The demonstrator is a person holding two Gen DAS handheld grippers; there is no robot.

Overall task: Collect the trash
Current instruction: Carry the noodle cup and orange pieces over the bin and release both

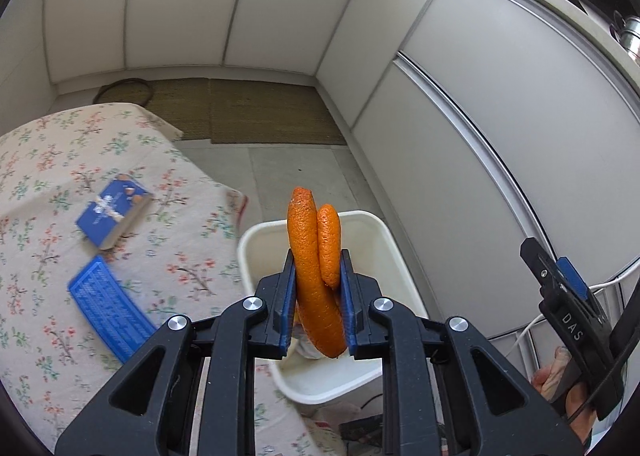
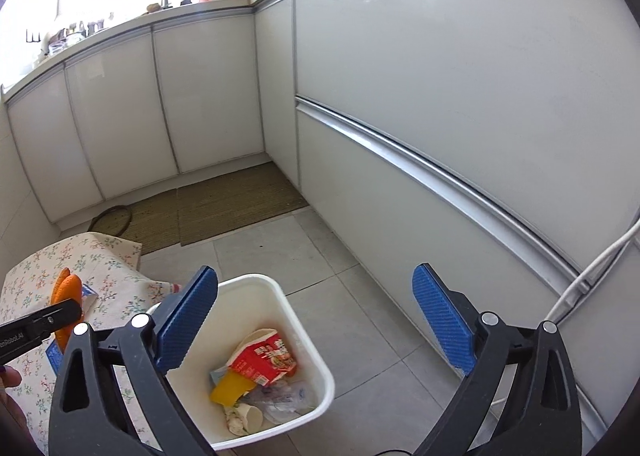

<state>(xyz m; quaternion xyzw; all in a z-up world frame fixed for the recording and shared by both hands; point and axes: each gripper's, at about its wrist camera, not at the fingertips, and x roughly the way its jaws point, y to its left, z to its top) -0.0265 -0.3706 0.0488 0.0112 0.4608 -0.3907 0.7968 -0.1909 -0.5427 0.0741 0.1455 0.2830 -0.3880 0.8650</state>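
- Two blue items, a book [image 1: 113,220] and a flat pack [image 1: 110,314], lie on the floral-clothed desk [image 1: 40,183].
- Left tool [image 1: 318,276] pinches one orange peel [image 1: 316,276] above the white bin [image 2: 308,340].
- Right tool [image 2: 316,320] hangs spread wide over the bin, gripping nothing.

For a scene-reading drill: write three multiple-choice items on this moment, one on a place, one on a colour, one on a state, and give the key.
1. Where does the white bin stand?
A. on the floor beside the covered table
B. on the counter
C. on the mat

2. What colour is the peel in the left hand-held gripper?
A. green
B. orange
C. purple

3. How is the right hand-held gripper?
A. shut on a cup
B. shut on the bin rim
C. open, holding nothing

Key: 1 A, grey tiles surround the bin next to the floral cloth. 2 B, the peel is plainly orange. 3 C, its blue pads stand wide apart.
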